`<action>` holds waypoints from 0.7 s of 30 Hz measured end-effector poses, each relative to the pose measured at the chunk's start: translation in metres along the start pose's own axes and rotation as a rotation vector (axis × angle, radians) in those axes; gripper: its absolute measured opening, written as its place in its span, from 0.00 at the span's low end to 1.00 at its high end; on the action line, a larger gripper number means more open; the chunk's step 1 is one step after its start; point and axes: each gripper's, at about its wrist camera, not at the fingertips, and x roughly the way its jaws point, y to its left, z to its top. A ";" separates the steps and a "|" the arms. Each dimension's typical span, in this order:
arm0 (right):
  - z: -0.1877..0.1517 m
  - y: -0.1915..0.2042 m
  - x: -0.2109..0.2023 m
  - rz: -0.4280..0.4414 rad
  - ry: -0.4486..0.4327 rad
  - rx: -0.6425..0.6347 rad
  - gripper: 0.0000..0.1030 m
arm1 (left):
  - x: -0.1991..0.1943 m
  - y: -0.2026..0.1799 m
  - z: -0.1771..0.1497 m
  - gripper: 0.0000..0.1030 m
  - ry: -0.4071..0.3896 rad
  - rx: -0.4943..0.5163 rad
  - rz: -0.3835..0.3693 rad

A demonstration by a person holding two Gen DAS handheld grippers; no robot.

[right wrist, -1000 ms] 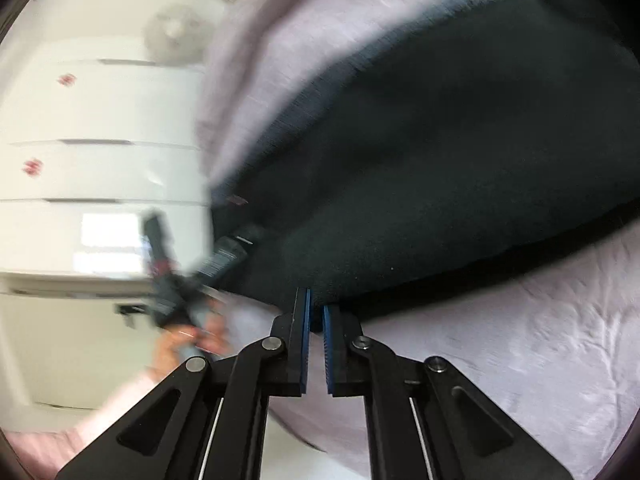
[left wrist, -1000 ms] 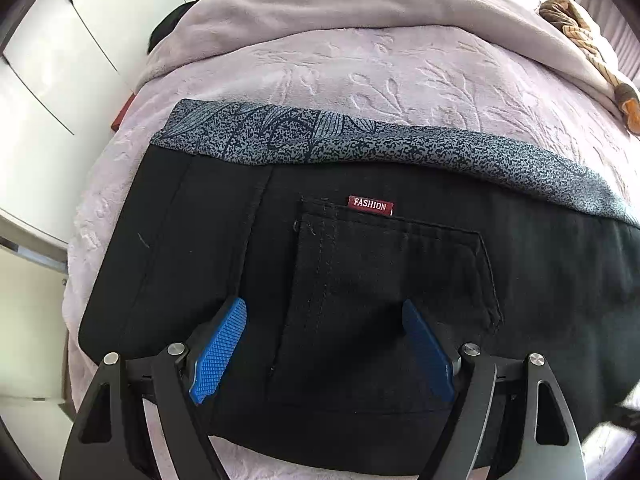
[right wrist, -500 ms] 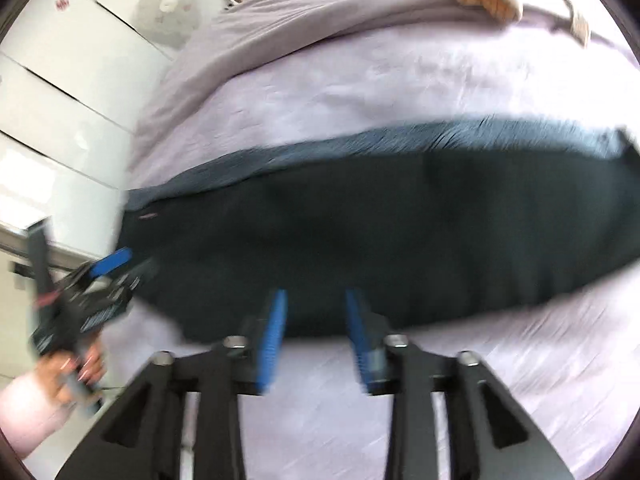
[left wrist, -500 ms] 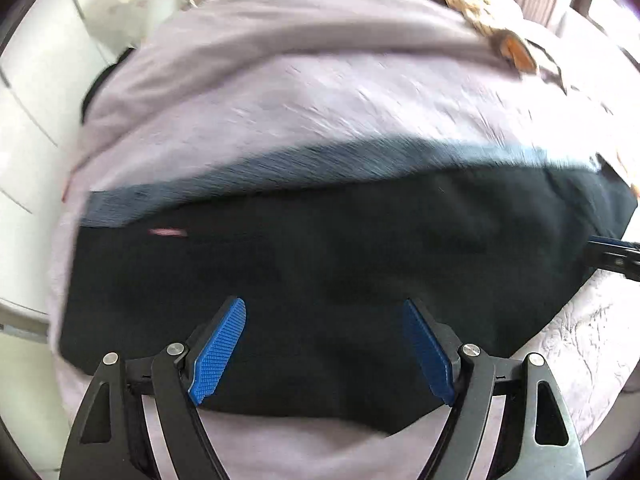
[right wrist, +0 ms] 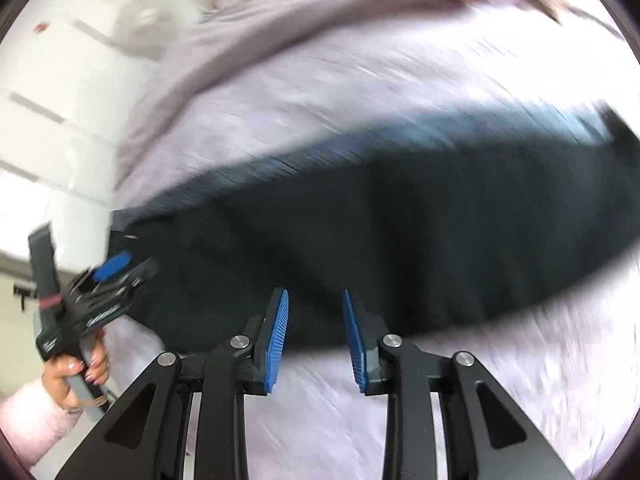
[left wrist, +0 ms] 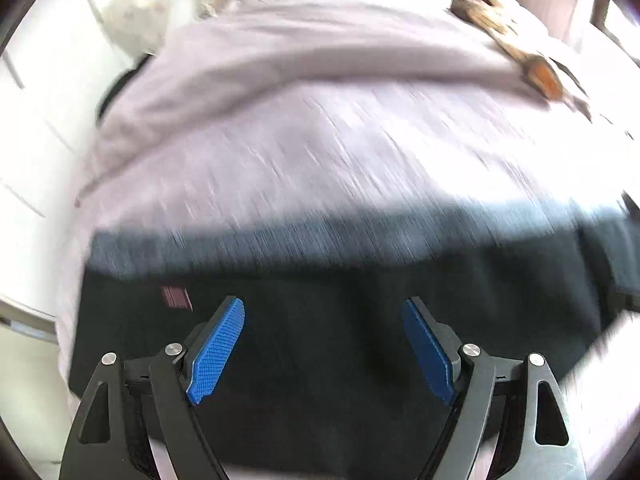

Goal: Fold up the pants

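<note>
Both hand-held grippers hang over a bed with nothing between their blue pads. From its own wrist view, the left hand-held gripper (left wrist: 322,344) stands spread wide, released, its pads well apart above the black cloth. In the right wrist view the same tool shows at the left edge, gripped by the person's left hand (right wrist: 78,376), which comes out of a pale pink fuzzy sleeve (right wrist: 30,424). The right hand-held gripper (right wrist: 314,340) has its jaws only partly apart and closing at this moment; the gap between them is bare, with the near edge of the garment and the bed cover showing through it.

The pants (left wrist: 340,320) lie flat on the bed as a long black band running across both views. A grey-blue patterned strip (left wrist: 280,240) runs along their far edge, and a small dark red label (left wrist: 176,297) sits on the black cloth near the left pad of the left tool. The near edge of the pants lies just beyond the right gripper's fingertips.

The bed cover (left wrist: 320,140) is pale lilac, with a bunched fold of it further back. At the far right of the bed lies a brown and orange thing (left wrist: 508,48), too blurred to name. White cabinet doors (right wrist: 48,100) stand to the left of the bed, with a pale round fan (right wrist: 144,24) near them. Both pictures are smeared by motion.
</note>
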 end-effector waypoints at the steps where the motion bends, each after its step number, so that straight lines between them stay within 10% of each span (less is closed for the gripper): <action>1: 0.011 0.007 0.008 0.008 0.002 -0.015 0.31 | 0.007 0.003 0.007 0.80 -0.004 -0.024 0.019; 10: 0.048 0.026 0.092 -0.037 0.081 -0.092 0.29 | 0.069 0.078 0.012 0.88 0.068 -0.188 0.123; 21: 0.025 -0.018 0.028 -0.011 0.083 0.046 0.33 | 0.012 0.055 -0.018 0.88 0.150 -0.095 0.101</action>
